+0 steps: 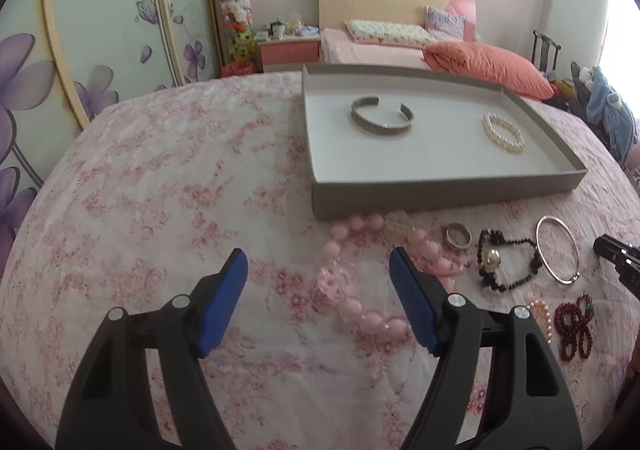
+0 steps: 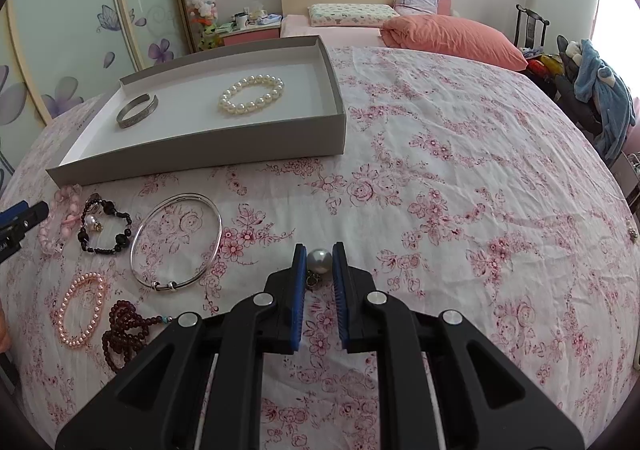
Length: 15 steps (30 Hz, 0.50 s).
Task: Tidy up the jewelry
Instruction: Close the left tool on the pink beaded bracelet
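Note:
A grey cardboard tray (image 1: pixel 440 192) (image 2: pixel 192 154) lies on the flowered bedspread and holds a silver cuff (image 1: pixel 382 116) (image 2: pixel 138 111) and a white pearl bracelet (image 1: pixel 503 132) (image 2: pixel 251 94). In front of it lie a pink bead necklace (image 1: pixel 360 306), a small silver ring (image 1: pixel 458 235), a black bead bracelet (image 1: pixel 506 264) (image 2: pixel 105 226), a thin silver bangle (image 1: pixel 558 254) (image 2: pixel 176 242), a pink pearl bracelet (image 2: pixel 82 310) and dark red beads (image 1: pixel 576 326) (image 2: pixel 124 332). My left gripper (image 1: pixel 318 274) is open above the pink necklace. My right gripper (image 2: pixel 319 262) is shut on a grey pearl pendant (image 2: pixel 319 260).
The bedspread (image 2: pixel 460 210) stretches wide to the right. A second bed with an orange duvet (image 1: pixel 488 64) stands behind, with a pink nightstand (image 1: pixel 288 50) and a floral wardrobe (image 1: pixel 100 30) at the left. A chair with blue clothes (image 2: pixel 600 98) is at the far right.

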Available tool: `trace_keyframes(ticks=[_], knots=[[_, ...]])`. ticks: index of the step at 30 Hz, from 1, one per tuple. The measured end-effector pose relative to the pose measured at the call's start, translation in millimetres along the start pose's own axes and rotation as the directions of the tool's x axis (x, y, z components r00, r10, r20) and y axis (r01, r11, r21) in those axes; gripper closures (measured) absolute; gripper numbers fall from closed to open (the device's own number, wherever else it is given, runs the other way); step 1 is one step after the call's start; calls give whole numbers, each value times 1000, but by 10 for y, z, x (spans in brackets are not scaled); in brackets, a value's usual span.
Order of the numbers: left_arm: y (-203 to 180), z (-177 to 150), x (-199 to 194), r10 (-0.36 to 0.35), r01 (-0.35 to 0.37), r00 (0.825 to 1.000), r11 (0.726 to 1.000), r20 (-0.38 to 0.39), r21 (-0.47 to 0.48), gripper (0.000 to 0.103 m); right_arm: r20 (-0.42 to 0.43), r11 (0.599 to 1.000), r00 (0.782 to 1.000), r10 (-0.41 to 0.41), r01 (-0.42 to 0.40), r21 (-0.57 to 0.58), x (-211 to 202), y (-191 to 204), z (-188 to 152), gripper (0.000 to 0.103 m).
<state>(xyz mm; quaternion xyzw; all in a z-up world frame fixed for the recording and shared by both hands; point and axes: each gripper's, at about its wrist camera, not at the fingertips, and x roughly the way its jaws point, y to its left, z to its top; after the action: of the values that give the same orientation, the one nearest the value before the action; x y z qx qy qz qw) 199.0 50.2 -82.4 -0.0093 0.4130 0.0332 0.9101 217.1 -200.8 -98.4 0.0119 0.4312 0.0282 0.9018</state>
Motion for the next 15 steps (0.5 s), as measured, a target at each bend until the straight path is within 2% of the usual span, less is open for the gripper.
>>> trace_keyframes(ticks=[6, 9, 11, 13, 15], knots=[[-45, -2, 144, 22, -22, 998, 1000, -61, 3, 44, 0, 1000, 1000, 2, -2, 0, 0, -8, 11, 89], [-42, 4, 164, 19, -19, 998, 1000, -60, -2, 47, 0, 1000, 1000, 1, -1, 0, -2, -3, 9, 89], [-44, 9, 165, 9, -9, 998, 1000, -58, -3, 56, 0, 1000, 1000, 0, 0, 0, -2, -4, 9, 89], [-69, 12, 158, 7, -7, 999, 1000, -50, 10, 73, 0, 1000, 1000, 0, 0, 0, 0, -6, 10, 89], [-106, 16, 150, 0, 1, 999, 1000, -47, 22, 79, 0, 1000, 1000, 1, -1, 0, 0, -5, 10, 89]])
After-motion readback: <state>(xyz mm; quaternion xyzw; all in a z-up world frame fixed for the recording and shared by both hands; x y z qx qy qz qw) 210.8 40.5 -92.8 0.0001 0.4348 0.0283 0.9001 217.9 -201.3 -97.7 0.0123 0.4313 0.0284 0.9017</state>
